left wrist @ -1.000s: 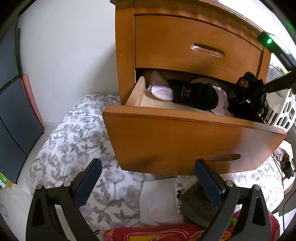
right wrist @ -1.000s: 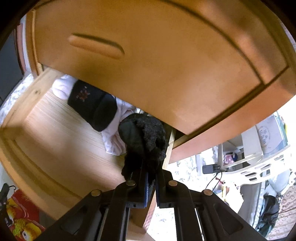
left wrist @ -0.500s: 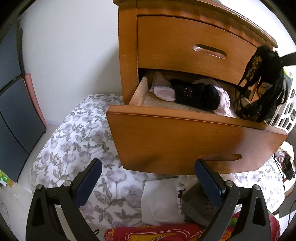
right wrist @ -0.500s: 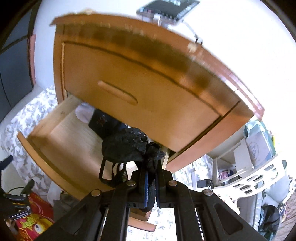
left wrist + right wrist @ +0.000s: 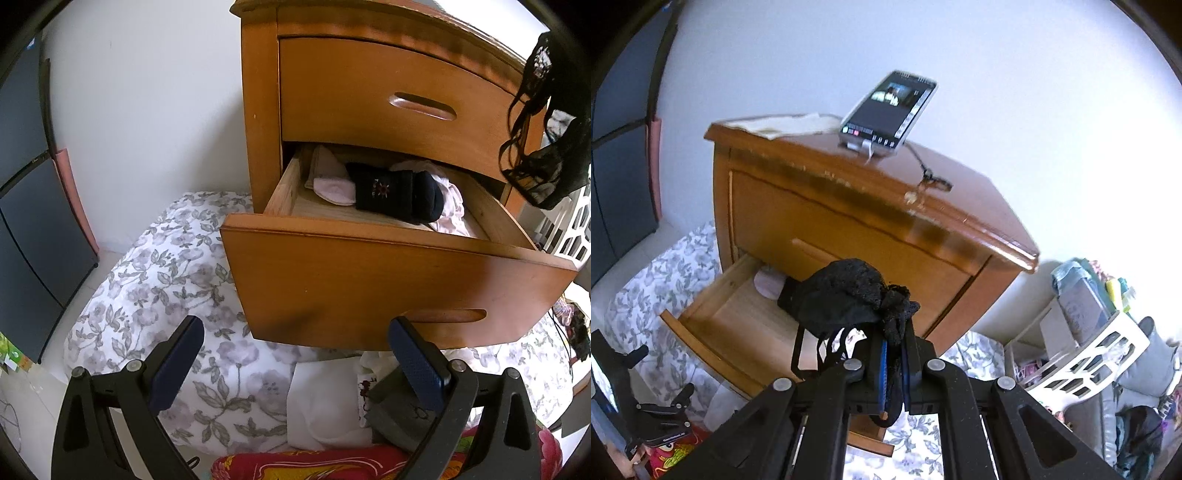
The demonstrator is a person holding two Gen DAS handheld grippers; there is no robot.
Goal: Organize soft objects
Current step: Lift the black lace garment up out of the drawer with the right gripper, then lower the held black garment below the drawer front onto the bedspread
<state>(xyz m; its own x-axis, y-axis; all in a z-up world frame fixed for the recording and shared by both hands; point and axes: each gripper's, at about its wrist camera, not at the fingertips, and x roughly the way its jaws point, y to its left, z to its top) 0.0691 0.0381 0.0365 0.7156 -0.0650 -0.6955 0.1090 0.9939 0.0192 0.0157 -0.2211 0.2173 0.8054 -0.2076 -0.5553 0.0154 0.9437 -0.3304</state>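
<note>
**Right wrist view: lace garment lifted clear, straps dangling**

Right wrist view shows my right claw (image 5: 892, 360) clamped together on a bunch of black lace garment (image 5: 849, 295), held above and in front of the open lower drawer (image 5: 713, 317) of the wooden nightstand (image 5: 849, 206). Thin black straps hang loose below the bundle. From the left wrist view the same garment (image 5: 546, 147) hangs in the air at the right of the nightstand, beside the shut upper drawer (image 5: 369, 92), well clear of the open one. My left claw (image 5: 295, 354) stands wide apart and holds nothing, low in front of the drawer's face, over the floral bedding (image 5: 166, 277).

Inside the drawer remain a dark sock bundle (image 5: 399, 195) and pale pink fabric (image 5: 332, 184).

My worries from here:

- The grip catches only a pinch of lace, so I judge the bundle could slip out if I swing it quickly.
- The dangling straps could snag on the drawer's corner or the nightstand's edge as I carry it.
- A phone (image 5: 886, 110) is propped on top with a cord trailing; a high sweep might hook that cord and pull it down.
- Lace is fragile; a snag under tension could tear it.
</note>
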